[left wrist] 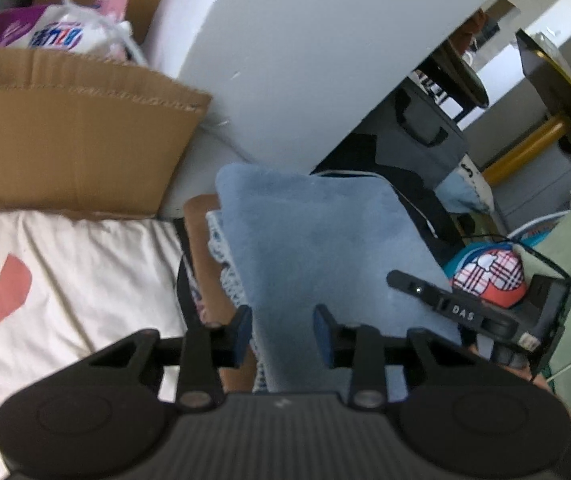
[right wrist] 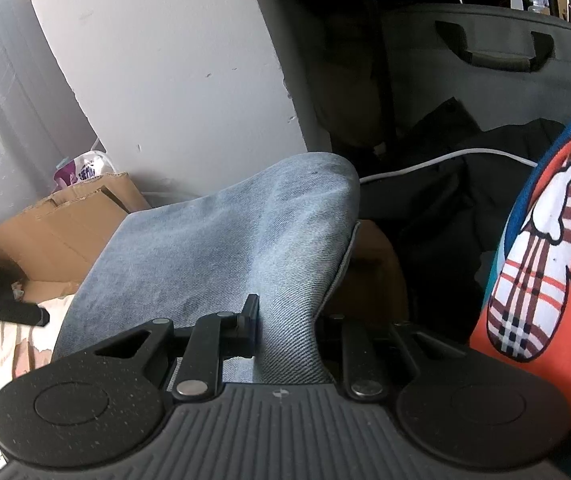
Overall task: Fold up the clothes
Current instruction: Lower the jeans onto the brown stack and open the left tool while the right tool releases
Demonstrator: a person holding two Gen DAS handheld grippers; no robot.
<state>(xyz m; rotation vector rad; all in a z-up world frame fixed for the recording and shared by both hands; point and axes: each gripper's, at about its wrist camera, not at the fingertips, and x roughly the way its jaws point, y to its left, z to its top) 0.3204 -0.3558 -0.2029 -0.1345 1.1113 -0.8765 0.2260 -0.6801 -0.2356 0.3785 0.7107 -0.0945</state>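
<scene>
A light blue denim garment hangs folded in front of me, lifted off the bed. In the left wrist view my left gripper is shut on its near edge, and the cloth fills the gap between the blue pads. My right gripper is shut on another fold of the same denim; only its left finger shows, as the cloth hides the other. From the left wrist, a black finger of the right gripper lies against the denim's right side.
A white sheet with pink shapes covers the bed at left, and a cardboard box stands behind it. A white pillar rises ahead. A brown surface lies under the denim. A plaid cartoon cushion, dark bags and a white cable lie to the right.
</scene>
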